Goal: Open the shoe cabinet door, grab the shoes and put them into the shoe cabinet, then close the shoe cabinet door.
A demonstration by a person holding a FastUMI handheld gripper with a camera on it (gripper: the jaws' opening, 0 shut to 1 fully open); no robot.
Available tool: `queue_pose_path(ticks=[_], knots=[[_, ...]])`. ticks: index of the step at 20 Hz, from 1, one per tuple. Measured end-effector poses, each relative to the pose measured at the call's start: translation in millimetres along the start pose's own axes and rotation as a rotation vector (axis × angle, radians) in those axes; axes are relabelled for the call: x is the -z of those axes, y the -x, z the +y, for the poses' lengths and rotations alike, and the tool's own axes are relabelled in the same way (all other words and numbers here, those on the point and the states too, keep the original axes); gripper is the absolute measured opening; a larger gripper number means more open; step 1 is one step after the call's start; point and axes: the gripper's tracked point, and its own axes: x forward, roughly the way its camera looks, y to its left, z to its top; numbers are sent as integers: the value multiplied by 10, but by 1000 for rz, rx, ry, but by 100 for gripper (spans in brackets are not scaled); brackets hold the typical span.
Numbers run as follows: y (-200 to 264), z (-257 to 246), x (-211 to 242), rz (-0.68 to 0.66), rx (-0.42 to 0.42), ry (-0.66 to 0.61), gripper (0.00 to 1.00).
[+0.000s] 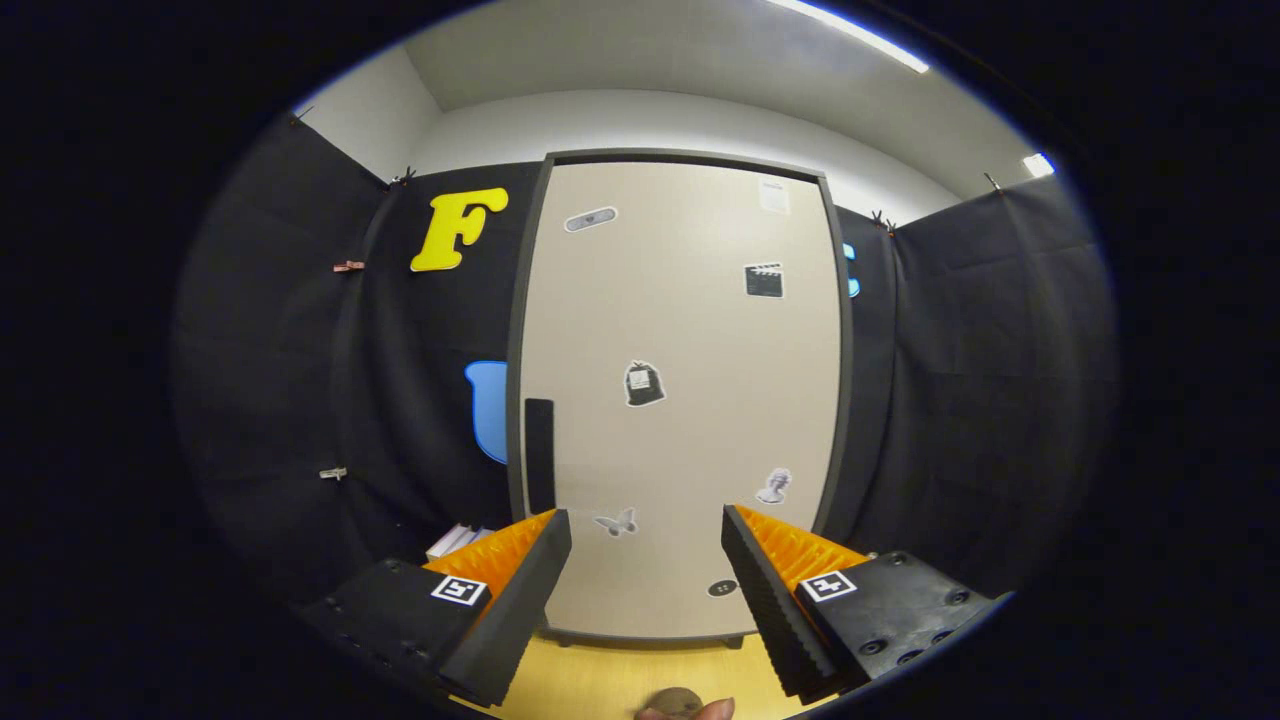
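The shoe cabinet door (680, 400) stands shut and upright straight ahead of the gripper (647, 545), a pale panel in a dark frame with small stickers scattered over it and a dark vertical handle (539, 455) near its left edge, just above the left finger's tip. The gripper's fingers are spread wide with nothing between them, short of the door and apart from it. The cabinet rests on a wooden floor (640, 665), black cloth walls (980, 400) flank it on both sides, and a fingertip (700, 711) shows between the fingers' bases.
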Motion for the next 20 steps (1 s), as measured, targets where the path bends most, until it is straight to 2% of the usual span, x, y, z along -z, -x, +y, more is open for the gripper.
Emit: queue_pose_path(ticks=[3, 11, 13, 16, 18, 20], knots=[[-356, 363, -10, -4, -37, -25, 98], [-1348, 882, 224, 35, -35, 14, 96], [-1488, 972, 298, 51, -33, 12, 87], [-1634, 904, 342, 48, 32, 17, 75], [-1708, 817, 334, 41, 67, -3, 55], [-1765, 814, 381, 69, 55, -60, 40]])
